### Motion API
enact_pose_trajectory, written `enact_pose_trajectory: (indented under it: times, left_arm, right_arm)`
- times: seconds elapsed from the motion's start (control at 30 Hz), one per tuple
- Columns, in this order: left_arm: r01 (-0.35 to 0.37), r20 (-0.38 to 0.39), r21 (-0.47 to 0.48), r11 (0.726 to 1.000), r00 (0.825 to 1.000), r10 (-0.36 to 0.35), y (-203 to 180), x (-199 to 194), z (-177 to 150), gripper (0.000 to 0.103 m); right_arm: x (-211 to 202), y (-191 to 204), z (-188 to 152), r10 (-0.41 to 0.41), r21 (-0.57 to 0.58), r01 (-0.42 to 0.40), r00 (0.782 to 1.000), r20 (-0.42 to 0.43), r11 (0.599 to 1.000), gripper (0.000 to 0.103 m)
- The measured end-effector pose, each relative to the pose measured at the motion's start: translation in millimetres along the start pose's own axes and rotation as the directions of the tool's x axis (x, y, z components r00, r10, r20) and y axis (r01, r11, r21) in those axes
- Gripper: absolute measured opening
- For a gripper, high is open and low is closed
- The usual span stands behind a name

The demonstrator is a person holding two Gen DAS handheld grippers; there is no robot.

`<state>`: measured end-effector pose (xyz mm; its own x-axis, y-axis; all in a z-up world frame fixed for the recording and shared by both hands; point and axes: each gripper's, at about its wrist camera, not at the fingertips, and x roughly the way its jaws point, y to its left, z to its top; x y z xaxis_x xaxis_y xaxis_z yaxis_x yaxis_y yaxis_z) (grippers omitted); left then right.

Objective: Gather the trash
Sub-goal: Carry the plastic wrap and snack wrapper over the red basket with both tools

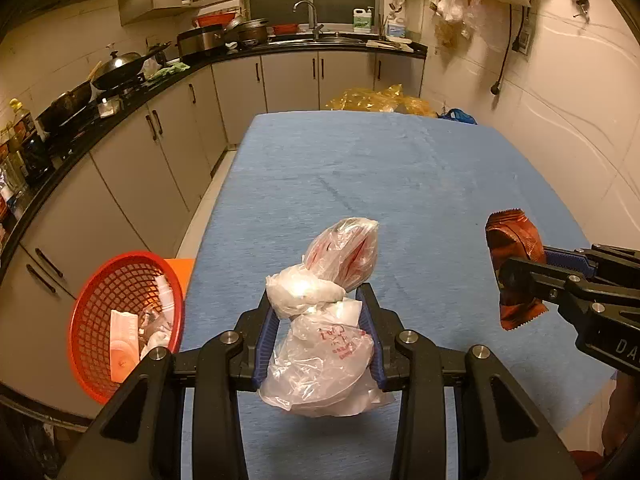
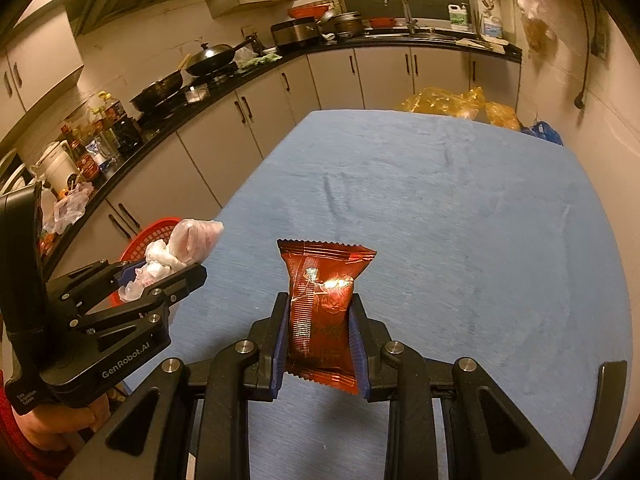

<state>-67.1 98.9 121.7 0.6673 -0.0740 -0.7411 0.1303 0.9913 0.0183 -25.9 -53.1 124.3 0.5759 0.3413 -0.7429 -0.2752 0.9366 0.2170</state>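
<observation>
Currently: left tongs (image 1: 319,312) pinching a crumpled plastic bag (image 1: 326,320), light, limp, slippery; gripped mid-bundle. Right tongs (image 2: 319,320) pinching a red snack wrapper (image 2: 322,308), thin, crinkly, held by its sides. Both aloft over the blue surface (image 1: 400,184). Red basket (image 1: 124,320) sits beyond the left edge; approach looks unobstructed.

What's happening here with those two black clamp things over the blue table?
A person is clearing rubbish, holding a pair of tongs in each hand. The left tongs are shut on a crumpled clear plastic bag, lifted above the blue table. The right tongs are shut on a red snack wrapper, also held in the air. A red mesh basket with some scraps already in it sits beside the table on the left. Neither piece has been dropped in yet.
</observation>
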Motion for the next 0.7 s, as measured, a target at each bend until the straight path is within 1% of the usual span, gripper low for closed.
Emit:
enact_pose_trajectory:
  times: [0.27, 0.7]
  left_arm:
    - [-0.02, 0.007, -0.026, 0.999, 1.0, 0.02, 12, -5, 0, 0.037]
    - [-0.034, 0.006, -0.096, 0.995, 0.999, 0.035, 29, -7, -10, 0.037]
  right_arm:
    - [5, 12, 6, 0.019, -0.024, -0.019, 1.0, -0.005, 1.0, 0.03]
    - [13, 27, 10, 0.032, -0.073, -0.034, 0.999, -0.031, 0.997, 0.03]
